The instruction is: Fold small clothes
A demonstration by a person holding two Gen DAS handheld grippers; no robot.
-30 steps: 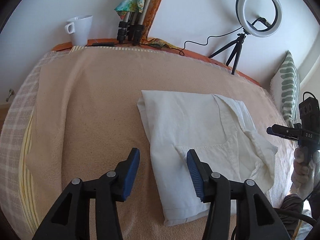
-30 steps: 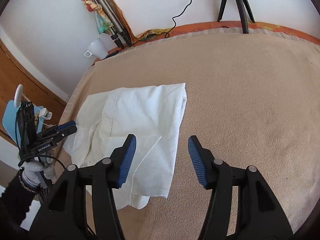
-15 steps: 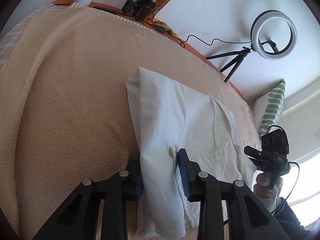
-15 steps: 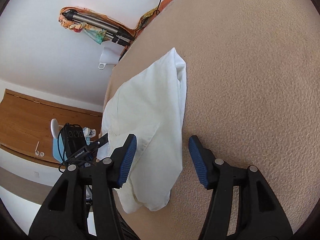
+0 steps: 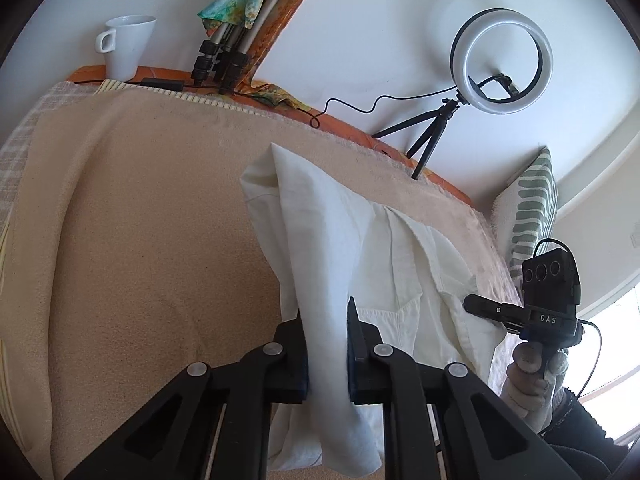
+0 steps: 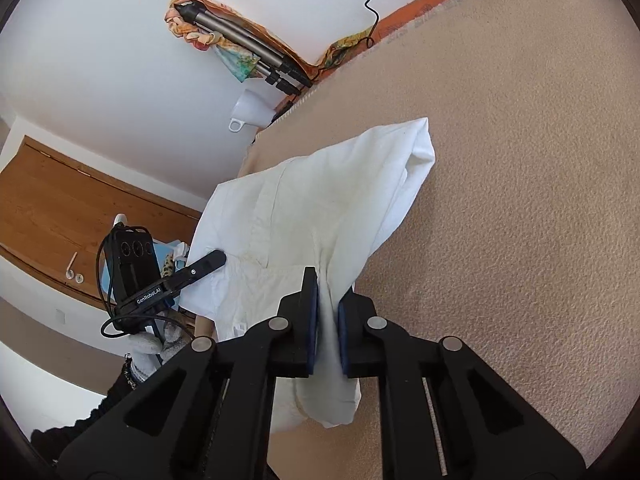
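Left wrist view: at the far left a white ceramic cup (image 5: 130, 50) stands on the orange edge behind the bed, beside a bundle of folded grey tripod legs (image 5: 224, 56) draped with a patterned scarf. The beige fleece blanket (image 5: 140, 240) covers the bed, and on it, right of centre, lies the white cotton garment (image 5: 360, 248), its near edge lifted off the blanket. The left gripper (image 5: 326, 344) is closing its blue-padded jaws on that edge, with a fold of the cloth pinched between the pads. Further right a white ring light on a small black tripod (image 5: 502, 66) stands by the wall, then a green-striped cushion (image 5: 528, 208), and the right gripper (image 5: 472, 302), held in a gloved hand (image 5: 532, 376), meets the garment's other side. In the right wrist view the right gripper (image 6: 328, 316) is likewise closing, cloth clamped between its pads, with the garment (image 6: 320, 208) draped up from the blanket (image 6: 520, 200).
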